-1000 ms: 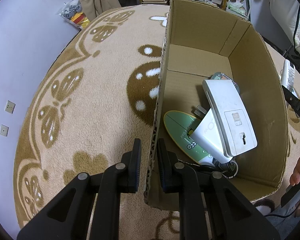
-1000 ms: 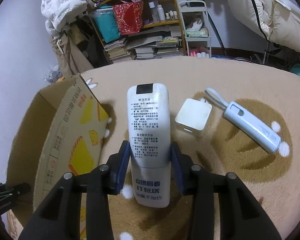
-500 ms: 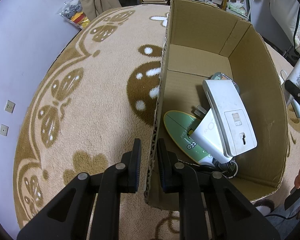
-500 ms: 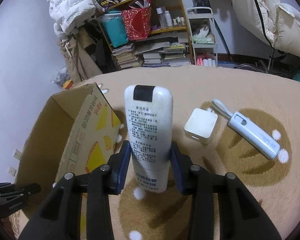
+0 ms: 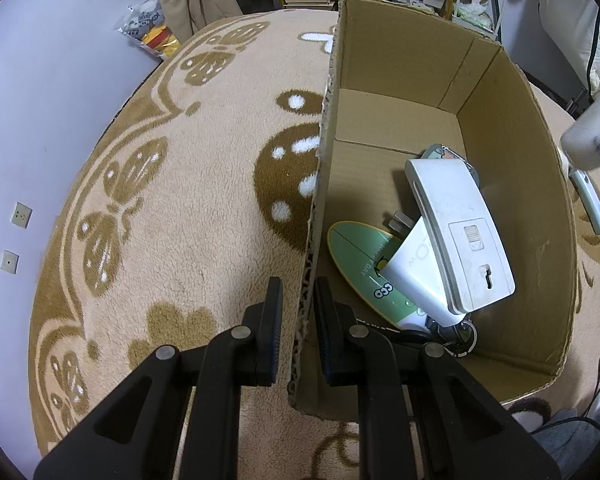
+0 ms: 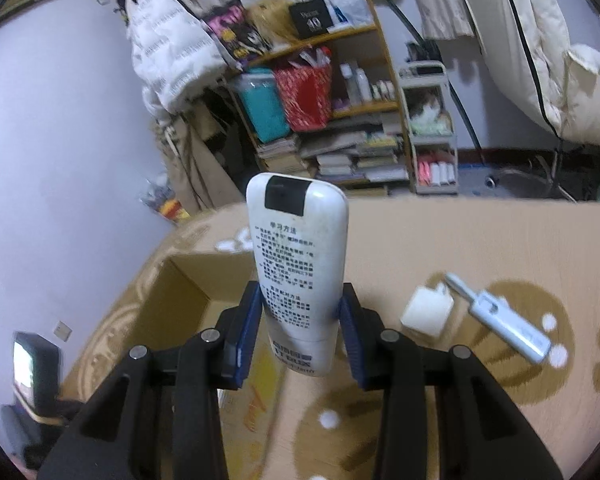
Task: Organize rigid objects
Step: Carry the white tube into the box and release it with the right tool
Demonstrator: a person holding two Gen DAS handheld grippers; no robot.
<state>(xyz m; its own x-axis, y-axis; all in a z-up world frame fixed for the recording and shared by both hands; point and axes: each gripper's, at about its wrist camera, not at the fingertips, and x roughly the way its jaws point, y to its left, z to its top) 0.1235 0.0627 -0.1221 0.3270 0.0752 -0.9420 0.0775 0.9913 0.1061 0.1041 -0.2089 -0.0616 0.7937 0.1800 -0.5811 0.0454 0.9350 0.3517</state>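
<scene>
My left gripper [image 5: 297, 312] is shut on the near left wall of the open cardboard box [image 5: 512, 128]. Inside the box lie a white device [image 5: 460, 236], a white charger [image 5: 416, 276] and a green oval item [image 5: 360, 264]. My right gripper [image 6: 298, 326] is shut on a white remote control [image 6: 300, 264] with black printed text, held in the air above the box [image 6: 172, 304]. The remote also shows blurred at the right edge of the left wrist view [image 5: 594, 136].
A white square adapter [image 6: 426, 312] and a pale blue stick-shaped device [image 6: 508, 324] lie on the beige patterned rug [image 5: 180, 184] right of the box. Cluttered shelves [image 6: 340, 120] and a hanging white jacket [image 6: 164, 44] stand behind.
My right gripper has lifted the remote off the rug and carried it left, up over the box. The left gripper has kept its hold on the box wall.
</scene>
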